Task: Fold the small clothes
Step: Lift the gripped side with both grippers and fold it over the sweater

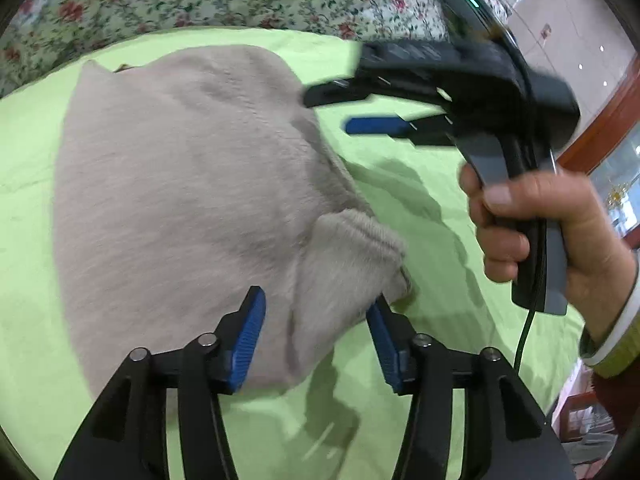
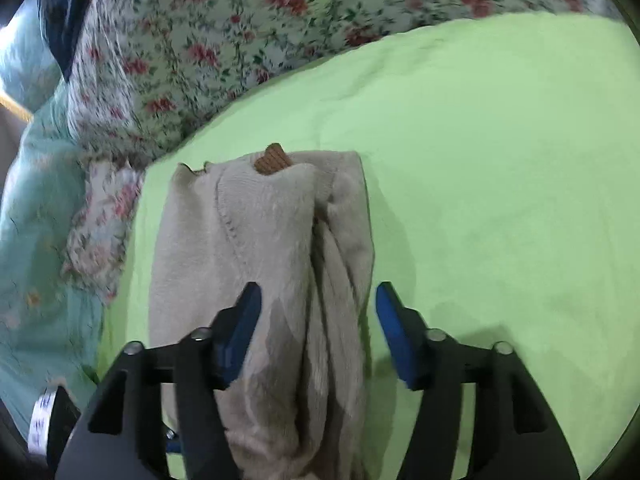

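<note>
A small beige fuzzy sweater [image 1: 180,184] lies folded on a lime green sheet [image 1: 400,208]. My left gripper [image 1: 316,304] is open, its blue pads either side of a folded sleeve cuff [image 1: 352,248] at the garment's near edge. My right gripper [image 1: 332,108] shows in the left wrist view, open and hovering at the sweater's right edge, held by a hand [image 1: 540,224]. In the right wrist view the sweater [image 2: 256,248] lies lengthwise, a brown collar patch [image 2: 273,159] at its far end. The right gripper [image 2: 318,296] is open above its near part.
A floral quilt [image 2: 192,40] lies bunched behind the green sheet [image 2: 500,160], with a pale blue cloth [image 2: 36,208] and dark blue fabric [image 2: 64,4] at the left. A wooden edge [image 1: 608,120] and floor show at the right of the left wrist view.
</note>
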A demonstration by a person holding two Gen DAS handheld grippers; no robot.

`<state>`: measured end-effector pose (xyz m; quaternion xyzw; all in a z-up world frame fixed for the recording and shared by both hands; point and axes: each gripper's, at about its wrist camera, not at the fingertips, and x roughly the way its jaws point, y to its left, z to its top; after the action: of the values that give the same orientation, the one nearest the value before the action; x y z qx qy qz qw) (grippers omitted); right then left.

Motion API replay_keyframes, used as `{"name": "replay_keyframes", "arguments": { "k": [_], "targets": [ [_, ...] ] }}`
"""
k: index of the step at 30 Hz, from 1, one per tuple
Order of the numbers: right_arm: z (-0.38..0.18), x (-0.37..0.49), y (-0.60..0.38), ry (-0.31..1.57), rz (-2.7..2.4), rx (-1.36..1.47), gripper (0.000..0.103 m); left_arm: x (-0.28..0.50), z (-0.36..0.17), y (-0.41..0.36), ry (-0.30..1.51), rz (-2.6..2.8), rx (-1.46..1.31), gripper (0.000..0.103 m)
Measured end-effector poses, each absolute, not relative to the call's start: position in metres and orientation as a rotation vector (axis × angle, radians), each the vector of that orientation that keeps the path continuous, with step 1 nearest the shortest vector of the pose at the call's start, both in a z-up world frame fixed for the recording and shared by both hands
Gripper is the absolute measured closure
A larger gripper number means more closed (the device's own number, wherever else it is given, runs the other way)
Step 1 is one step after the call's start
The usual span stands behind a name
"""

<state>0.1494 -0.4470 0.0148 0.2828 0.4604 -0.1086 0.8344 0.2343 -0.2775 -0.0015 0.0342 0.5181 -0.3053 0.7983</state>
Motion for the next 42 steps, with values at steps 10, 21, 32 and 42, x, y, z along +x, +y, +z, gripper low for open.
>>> {"name": "replay_keyframes", "arguments": {
  "k": [10, 21, 32, 42],
  "targets": [
    [-0.006, 0.113, -0.426, 0.964, -0.238, 0.754, 0.021, 0.249, 0.016, -0.18, 1.099, -0.501, -0.033, 0.023],
    [-0.02, 0.14, -0.426, 1.015, -0.191, 0.71, 0.019, 0.313, -0.037, -0.14, 1.187, -0.452, -0.243, 0.021],
    [-0.051, 0.172, -0.416, 1.11, -0.113, 0.702, 0.048, 0.358, -0.062, -0.164, 1.197, -0.535, -0.32, 0.038],
    [-0.005, 0.177, -0.365, 1.029, -0.023, 0.643, 0.068, 0.321, -0.02, -0.124, 1.099, -0.517, -0.295, 0.058]
  ]
}}
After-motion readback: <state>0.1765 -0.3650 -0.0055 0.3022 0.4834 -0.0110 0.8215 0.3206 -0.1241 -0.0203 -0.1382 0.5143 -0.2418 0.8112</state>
